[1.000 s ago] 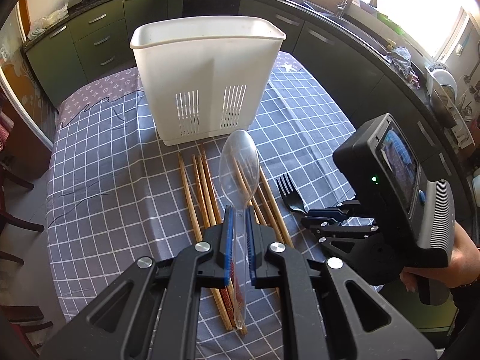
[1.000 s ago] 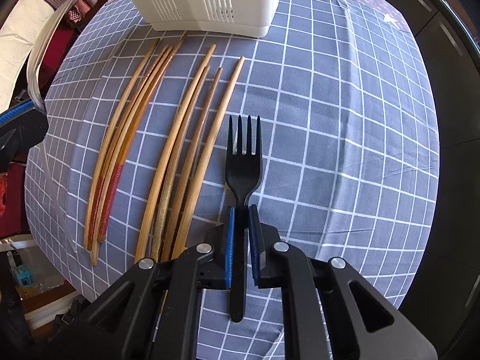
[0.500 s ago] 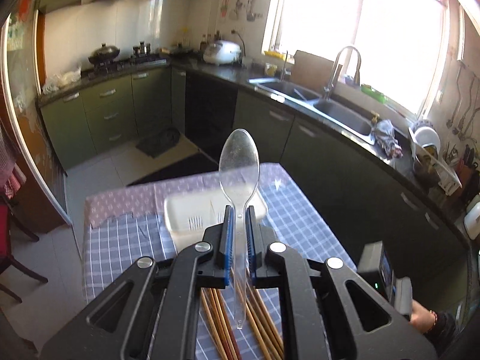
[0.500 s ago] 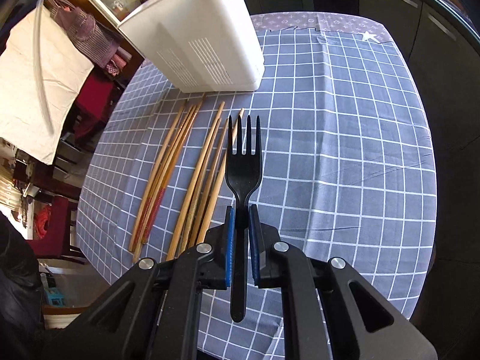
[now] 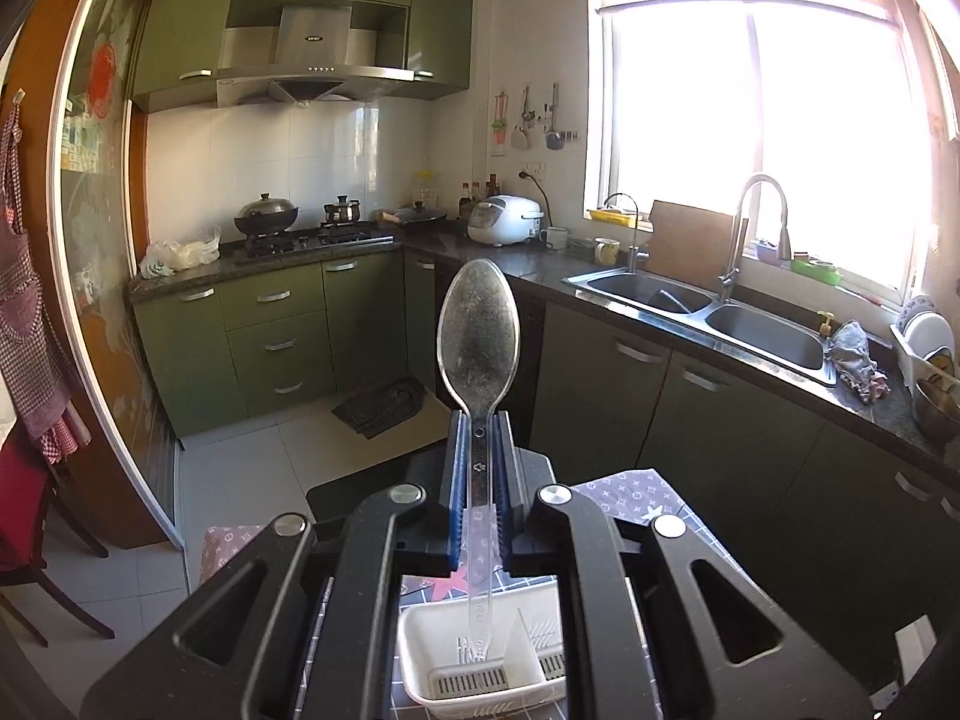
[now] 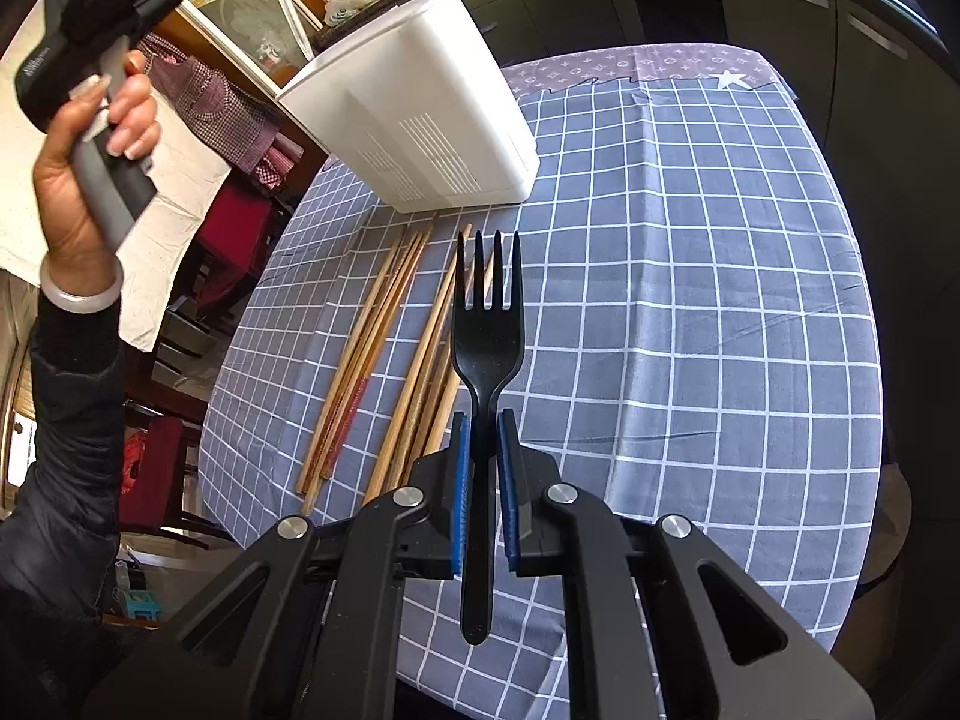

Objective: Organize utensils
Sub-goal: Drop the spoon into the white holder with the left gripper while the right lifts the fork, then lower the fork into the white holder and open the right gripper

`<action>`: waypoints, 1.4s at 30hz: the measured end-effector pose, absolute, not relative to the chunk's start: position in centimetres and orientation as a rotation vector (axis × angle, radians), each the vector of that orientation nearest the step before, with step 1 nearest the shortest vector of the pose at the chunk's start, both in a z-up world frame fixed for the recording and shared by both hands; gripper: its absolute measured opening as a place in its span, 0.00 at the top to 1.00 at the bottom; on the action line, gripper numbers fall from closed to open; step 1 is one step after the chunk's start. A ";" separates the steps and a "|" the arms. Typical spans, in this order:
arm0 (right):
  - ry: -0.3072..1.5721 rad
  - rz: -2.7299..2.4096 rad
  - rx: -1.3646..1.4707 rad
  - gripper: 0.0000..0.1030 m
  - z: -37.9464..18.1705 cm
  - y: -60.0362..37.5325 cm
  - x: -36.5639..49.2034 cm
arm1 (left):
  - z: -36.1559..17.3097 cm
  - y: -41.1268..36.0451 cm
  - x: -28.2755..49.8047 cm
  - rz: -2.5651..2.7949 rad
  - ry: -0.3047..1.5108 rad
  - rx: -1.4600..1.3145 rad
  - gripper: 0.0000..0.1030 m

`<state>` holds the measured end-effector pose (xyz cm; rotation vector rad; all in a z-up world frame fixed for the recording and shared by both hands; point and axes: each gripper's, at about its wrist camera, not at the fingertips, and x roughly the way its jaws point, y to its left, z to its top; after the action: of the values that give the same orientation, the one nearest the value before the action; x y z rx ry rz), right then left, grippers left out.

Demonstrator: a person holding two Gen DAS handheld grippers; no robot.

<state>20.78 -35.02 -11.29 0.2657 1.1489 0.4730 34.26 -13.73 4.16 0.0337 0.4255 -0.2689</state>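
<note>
The left tongs (image 5: pixel 478 498) pinch a clear plastic spoon (image 5: pixel 478 339) by its handle between blue pads, bowl pointing up and away. The handle's lower end hangs over a white plastic bin (image 5: pixel 420 639) seen from above, with a divider inside and slotted walls. Past the bin lies the far edge of the counter (image 5: pixel 645 495) under its cloth, then the kitchen floor, green cabinets (image 5: pixel 270 336), a stove with pots, and a steel sink (image 5: pixel 702 306) below a bright window.

The right tongs (image 6: pixel 480 480) pinch a black plastic fork (image 6: pixel 487 336) at the neck, tines pointing away, held above the counter (image 6: pixel 690 330), which wears a grey-blue checked cloth. Under and just left of the fork, wooden chopsticks (image 6: pixel 384 348) lie side by side in two loose groups, tips toward the bin (image 6: pixel 420 120). The bin stands just beyond them near the counter's far left edge. At upper left, a hand (image 6: pixel 84 180) with a pale bangle and dark sleeve grips the handle of the other tool, raised well above the counter.
</note>
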 end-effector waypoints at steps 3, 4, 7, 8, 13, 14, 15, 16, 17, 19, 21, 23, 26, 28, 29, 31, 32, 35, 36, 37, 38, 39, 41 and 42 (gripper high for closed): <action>1.124 0.483 0.255 0.90 -10.2 -34.7 20.8 | 1.9 -13.4 34.8 -0.270 0.455 0.031 0.92; 1.116 0.487 0.252 0.90 -9.7 -34.5 20.8 | 1.3 -13.3 34.9 -0.269 0.464 0.030 0.92; 1.085 0.500 0.241 0.90 -8.2 -34.0 20.8 | -0.4 -12.9 35.0 -0.277 0.498 0.032 0.92; 1.073 0.504 0.237 0.90 -7.6 -33.8 20.8 | -0.8 -12.8 34.9 -0.281 0.506 0.030 0.91; 1.001 0.497 0.219 0.90 -4.1 -33.3 21.9 | -1.7 -12.1 34.0 -0.307 0.519 0.045 0.82; 0.984 0.489 0.215 0.90 -3.4 -33.2 22.3 | -1.6 -11.9 33.7 -0.312 0.518 0.043 0.81; 0.966 0.484 0.212 0.90 -2.6 -33.1 22.8 | -1.5 -11.7 33.4 -0.315 0.516 0.041 0.81; 0.949 0.480 0.212 0.90 -1.8 -33.0 23.3 | -1.3 -11.5 33.1 -0.318 0.515 0.036 0.81; 0.929 0.473 0.211 0.90 -0.9 -32.9 23.9 | -1.1 -11.2 32.8 -0.322 0.514 0.029 0.81; 0.875 0.459 0.216 0.90 1.0 -32.6 25.4 | -0.4 -10.5 32.0 -0.326 0.505 0.013 0.81; 0.823 0.452 0.234 0.90 3.0 -32.1 27.2 | 0.2 -9.9 31.0 -0.337 0.502 0.003 0.81; 0.770 0.438 0.241 0.90 4.7 -31.3 29.2 | 0.8 -9.3 29.8 -0.341 0.500 0.002 0.81; 0.680 0.372 0.216 0.90 6.6 -29.7 32.2 | 0.9 -8.4 27.6 -0.356 0.509 0.006 0.81; 0.626 0.325 0.206 0.90 7.1 -28.8 34.2 | 0.7 -7.7 26.1 -0.361 0.526 0.017 0.81; 0.601 0.299 0.199 0.90 7.1 -28.4 35.0 | 0.5 -7.2 25.4 -0.363 0.538 0.018 0.81; 0.567 0.247 0.181 0.90 6.4 -27.8 36.7 | 0.0 -6.2 24.2 -0.365 0.562 0.020 0.81; 0.562 0.229 0.174 0.90 5.8 -27.5 37.5 | -0.2 -5.8 23.7 -0.365 0.570 0.023 0.81; 0.587 0.206 0.158 0.90 3.5 -26.9 39.3 | -0.7 -4.8 22.5 -0.357 0.583 0.040 0.80; 0.599 0.207 0.152 0.90 2.7 -26.7 39.6 | -0.8 -4.5 22.3 -0.359 0.588 0.041 0.79; 0.604 0.203 0.139 0.90 1.9 -26.5 39.7 | -0.8 -4.3 22.3 -0.360 0.592 0.040 0.78; 0.605 0.200 0.126 0.90 1.3 -26.3 39.7 | -0.9 -4.2 22.3 -0.361 0.597 0.041 0.76; 0.607 0.201 0.121 0.90 0.9 -26.3 39.6 | -1.0 -4.1 22.2 -0.362 0.600 0.042 0.74; 0.602 0.211 0.112 0.90 -0.1 -26.2 38.6 | -1.1 -4.3 22.4 -0.364 0.605 0.041 0.74; 0.596 0.206 0.098 0.90 -0.5 -26.3 37.8 | -1.3 -4.4 22.5 -0.369 0.609 0.040 0.74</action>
<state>37.80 -26.27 -0.54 0.0975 0.5961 0.2063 22.47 -4.36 -1.26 0.0401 0.6092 -0.3691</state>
